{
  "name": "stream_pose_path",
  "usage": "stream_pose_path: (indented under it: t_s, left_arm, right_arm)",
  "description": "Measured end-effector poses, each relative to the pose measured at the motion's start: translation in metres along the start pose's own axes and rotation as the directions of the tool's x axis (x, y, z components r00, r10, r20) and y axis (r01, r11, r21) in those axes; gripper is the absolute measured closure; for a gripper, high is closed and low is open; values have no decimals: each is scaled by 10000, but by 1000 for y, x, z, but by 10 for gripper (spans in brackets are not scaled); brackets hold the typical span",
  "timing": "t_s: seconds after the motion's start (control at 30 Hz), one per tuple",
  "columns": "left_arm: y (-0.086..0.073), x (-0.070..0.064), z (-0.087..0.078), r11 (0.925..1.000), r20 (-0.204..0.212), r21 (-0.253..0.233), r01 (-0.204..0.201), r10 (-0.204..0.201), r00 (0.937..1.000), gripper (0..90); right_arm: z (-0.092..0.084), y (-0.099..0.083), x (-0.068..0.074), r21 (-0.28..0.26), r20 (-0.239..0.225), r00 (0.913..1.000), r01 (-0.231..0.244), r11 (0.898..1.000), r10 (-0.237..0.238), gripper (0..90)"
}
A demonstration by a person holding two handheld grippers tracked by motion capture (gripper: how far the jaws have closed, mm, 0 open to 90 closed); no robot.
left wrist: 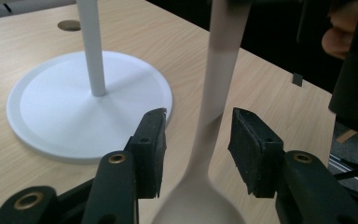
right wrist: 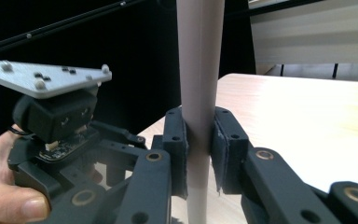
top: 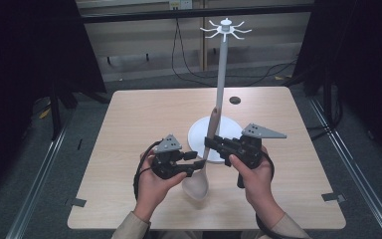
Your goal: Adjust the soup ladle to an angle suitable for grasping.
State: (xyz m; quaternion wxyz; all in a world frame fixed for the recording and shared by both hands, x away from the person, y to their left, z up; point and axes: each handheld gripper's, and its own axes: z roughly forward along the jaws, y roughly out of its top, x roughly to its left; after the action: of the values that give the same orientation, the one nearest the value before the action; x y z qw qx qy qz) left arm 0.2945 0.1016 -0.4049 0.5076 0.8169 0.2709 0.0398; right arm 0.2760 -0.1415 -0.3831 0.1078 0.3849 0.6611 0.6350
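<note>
Where dark curtains flank a pale wood table (top: 144,114), right tongs (right wrist: 199,154) clamp spoon (top: 199,179), left tongs (left wrist: 196,140) parted.

The high view looks down and forward over the table (top: 144,114). Both gripper views sit close, sharing the spoon (left wrist: 214,98) handle.

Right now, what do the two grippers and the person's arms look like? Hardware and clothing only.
Both the left gripper and right gripper are black, each with two jaws on linkages with brass-coloured pivot pins and flat, rectangular black pads. Each carries a grey three-cornered plate with small studs, and a black cable trails off. The sleeves are beige.
</note>
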Motion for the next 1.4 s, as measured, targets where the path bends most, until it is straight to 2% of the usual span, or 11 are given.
stream_pose_path:
  t_s: [0.23, 0.27, 0.33, 0.43, 0.5, 0.7, 0.93, 1.1, 1.27, 1.4]
  left_arm:
    - [-14, 9, -4, 9997, -406, 169, 162, -155, 9991, 356]
    - [-20, 12, -5, 9992, -453, 210, 332, -322, 9985, 321]
    - [-25, 14, -5, 9987, -637, 283, 415, -397, 9972, 265]
    - [-31, 17, -5, 9984, -741, 388, 401, -371, 9966, 225]
    - [-38, 23, -5, 9973, -987, 551, 491, -435, 9942, 191]
    - [-49, 31, -6, 9960, -1324, 635, 635, -547, 9897, 111]
    - [-58, 38, -9, 9947, -1595, 655, 791, -679, 9849, 65]
    - [-59, 41, -10, 9959, -1592, 557, 720, -623, 9853, 52]
    - [-63, 42, -9, 9954, -1485, 765, 585, -467, 9878, 41]
    - [-63, 43, -13, 9954, -1614, 639, 714, -603, 9850, 41]
  right_arm:
    - [-3, 8, -7, 89, 20, 9995, 330, 9994, -330, 774]
    - [-3, 9, -8, 114, -9, 9993, 385, 9992, -385, 773]
    - [-3, 12, -10, 167, -29, 9989, 458, 9988, -458, 774]
    - [-3, 15, -14, 215, -81, 9984, 561, 9982, -559, 773]
    - [-4, 17, -16, 277, -116, 9978, 657, 9975, -654, 774]
    - [-4, 23, -19, 366, -158, 9963, 849, 9957, -844, 773]
    - [-3, 32, -24, 440, -118, 9950, 1000, 9940, -996, 773]
    - [-3, 39, -26, 455, -162, 9938, 1108, 9928, -1101, 773]
    - [-4, 43, -25, 532, -236, 9926, 1199, 9914, -1188, 773]
    - [-2, 48, -26, 467, -304, 9920, 1242, 9912, -1228, 773]
